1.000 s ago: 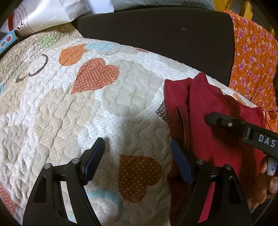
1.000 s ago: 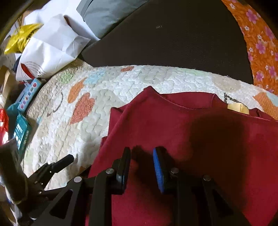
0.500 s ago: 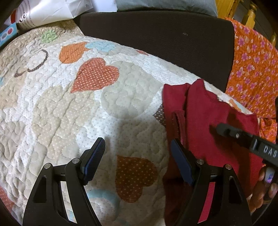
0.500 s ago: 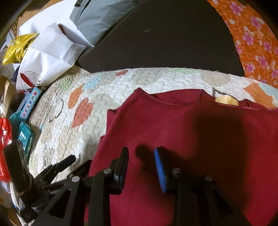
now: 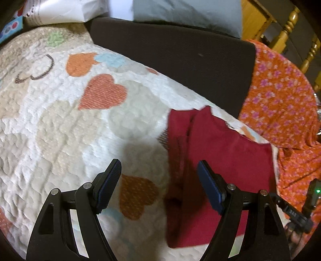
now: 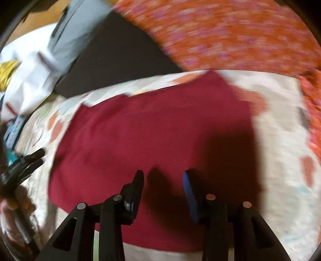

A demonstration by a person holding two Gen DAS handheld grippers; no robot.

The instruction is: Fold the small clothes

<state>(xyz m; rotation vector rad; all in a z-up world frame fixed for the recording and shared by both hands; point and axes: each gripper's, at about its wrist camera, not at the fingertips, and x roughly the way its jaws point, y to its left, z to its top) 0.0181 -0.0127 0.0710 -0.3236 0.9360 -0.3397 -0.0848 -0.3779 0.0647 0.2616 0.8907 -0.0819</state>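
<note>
Our left gripper (image 5: 159,178) and right gripper (image 6: 163,185) share black frames, silver screws and ribbed blue pads (image 5: 208,187).

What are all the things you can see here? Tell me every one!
Red garment: one, dark red, lying folded on the quilt.
Quilt: one, white with coloured hearts, under the garment.
Floral cloth: one, orange with pink flowers, right of the quilt.
Dark cushion: one, dark brown, behind the quilt.
Grey pillow: one, behind the cushion.
White paper bag: one, far left corner.
Wooden furniture: yellow-brown, far right corner.
Left gripper: black, blue pads, open, empty.
Right gripper: black, blue pads, jaws opening above the garment, holding nothing.
</note>
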